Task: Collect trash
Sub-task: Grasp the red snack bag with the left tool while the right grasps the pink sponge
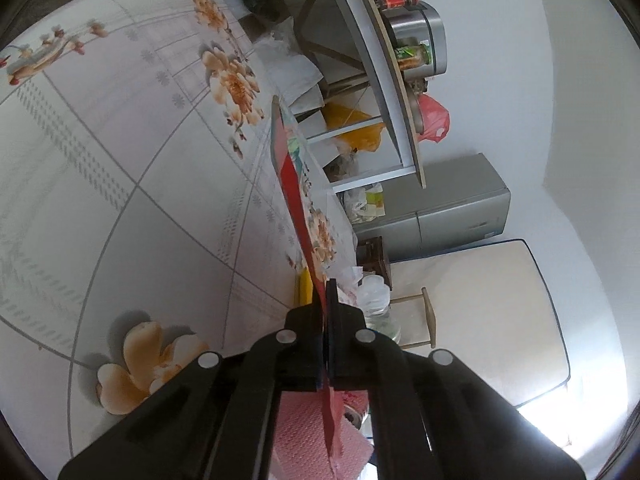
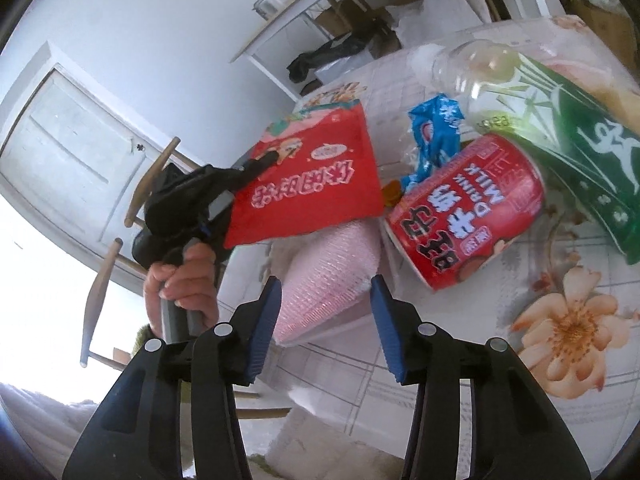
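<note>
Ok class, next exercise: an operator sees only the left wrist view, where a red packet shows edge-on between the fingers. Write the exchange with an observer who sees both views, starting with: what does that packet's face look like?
Observer: The red packet has white characters across its face and a cartoon at one end.
Operator: What trash is on the table?
Observer: A red milk-drink can lies on its side beside a blue wrapper.
Operator: Anything behind those?
Observer: A clear bottle with a green label lies there.
Operator: And the right gripper?
Observer: Its fingers flank a pink textured item. I cannot tell whether they press on it.
</note>
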